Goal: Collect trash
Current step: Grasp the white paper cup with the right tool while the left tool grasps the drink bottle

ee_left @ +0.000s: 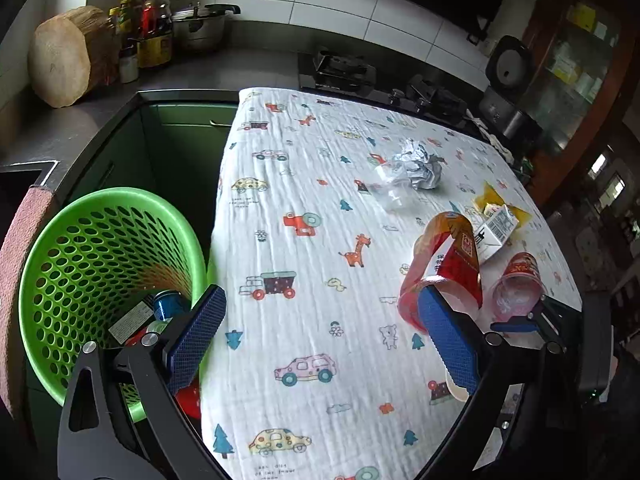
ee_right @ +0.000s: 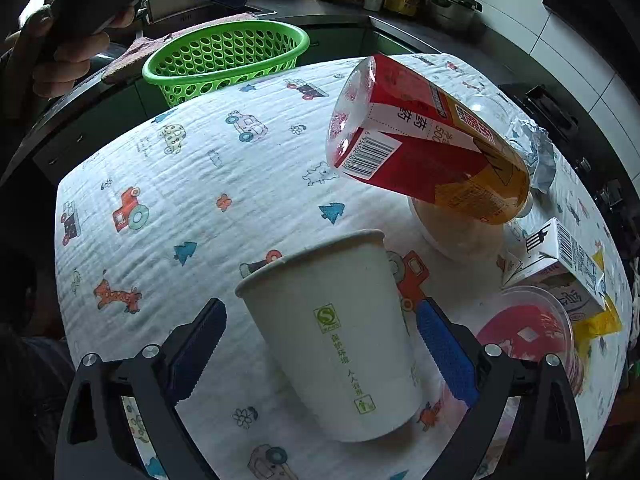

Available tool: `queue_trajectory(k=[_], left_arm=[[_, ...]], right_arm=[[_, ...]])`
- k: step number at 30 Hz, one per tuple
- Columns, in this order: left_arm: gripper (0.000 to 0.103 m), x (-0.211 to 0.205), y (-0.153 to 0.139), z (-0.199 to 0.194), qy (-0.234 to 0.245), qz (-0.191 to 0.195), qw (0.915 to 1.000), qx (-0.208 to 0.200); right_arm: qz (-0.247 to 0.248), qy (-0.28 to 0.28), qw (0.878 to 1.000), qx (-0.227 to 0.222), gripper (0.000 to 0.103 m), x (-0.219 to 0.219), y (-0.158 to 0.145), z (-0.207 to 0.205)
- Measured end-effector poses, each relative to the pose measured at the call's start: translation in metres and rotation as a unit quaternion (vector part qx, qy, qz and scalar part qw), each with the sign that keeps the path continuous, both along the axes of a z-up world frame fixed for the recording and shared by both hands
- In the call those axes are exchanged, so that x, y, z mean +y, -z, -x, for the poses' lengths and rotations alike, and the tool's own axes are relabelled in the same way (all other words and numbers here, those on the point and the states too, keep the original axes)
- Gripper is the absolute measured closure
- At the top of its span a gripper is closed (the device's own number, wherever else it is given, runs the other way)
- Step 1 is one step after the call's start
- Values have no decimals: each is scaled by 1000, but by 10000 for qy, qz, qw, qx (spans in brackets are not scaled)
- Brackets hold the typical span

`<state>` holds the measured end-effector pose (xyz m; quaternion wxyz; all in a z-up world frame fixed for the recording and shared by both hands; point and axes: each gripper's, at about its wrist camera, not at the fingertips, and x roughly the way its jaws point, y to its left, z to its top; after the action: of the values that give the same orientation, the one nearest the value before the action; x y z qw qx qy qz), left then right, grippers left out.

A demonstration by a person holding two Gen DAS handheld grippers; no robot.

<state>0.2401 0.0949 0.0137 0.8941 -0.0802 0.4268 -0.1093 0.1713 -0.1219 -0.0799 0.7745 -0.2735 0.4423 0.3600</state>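
While the left gripper [ee_left: 320, 344] hangs open beside the basket [ee_left: 52, 264], the right gripper [ee_right: 320, 348], jaws wide, straddles a paper cup [ee_right: 336, 332], ready to grab.

Home kitchen: gas stove [ee_left: 344, 70], pressure cooker [ee_left: 200, 26], oil bottles [ee_left: 154, 28], chopping block [ee_left: 66, 56], tiled wall [ee_left: 360, 12].

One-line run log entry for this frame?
task: collect trash | left gripper: open, over table edge beside green basket | right gripper: open, straddling paper cup | red-label bottle: on table
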Motion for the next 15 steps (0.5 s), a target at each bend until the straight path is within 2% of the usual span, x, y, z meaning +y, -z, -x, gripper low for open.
queue_trajectory(k=[2, 5, 10, 15], left_arm=[[8, -11, -2, -4, 143, -18, 9999, 2], [8, -32, -7, -11, 419, -172, 9990, -55], [6, -76, -16, -23, 1008, -519, 9934, -170], [6, -120, -12, -35, 1567, -908, 9834, -134]], right_arm=[[-58, 76, 10000, 16, 11, -2, 3, -3], [-158, 125, 9997, 137, 24, -4, 5, -5], [-214, 161, 9996, 40, 24, -9, 2, 5], [-388, 385, 9984, 109, 24, -27, -3, 14]])
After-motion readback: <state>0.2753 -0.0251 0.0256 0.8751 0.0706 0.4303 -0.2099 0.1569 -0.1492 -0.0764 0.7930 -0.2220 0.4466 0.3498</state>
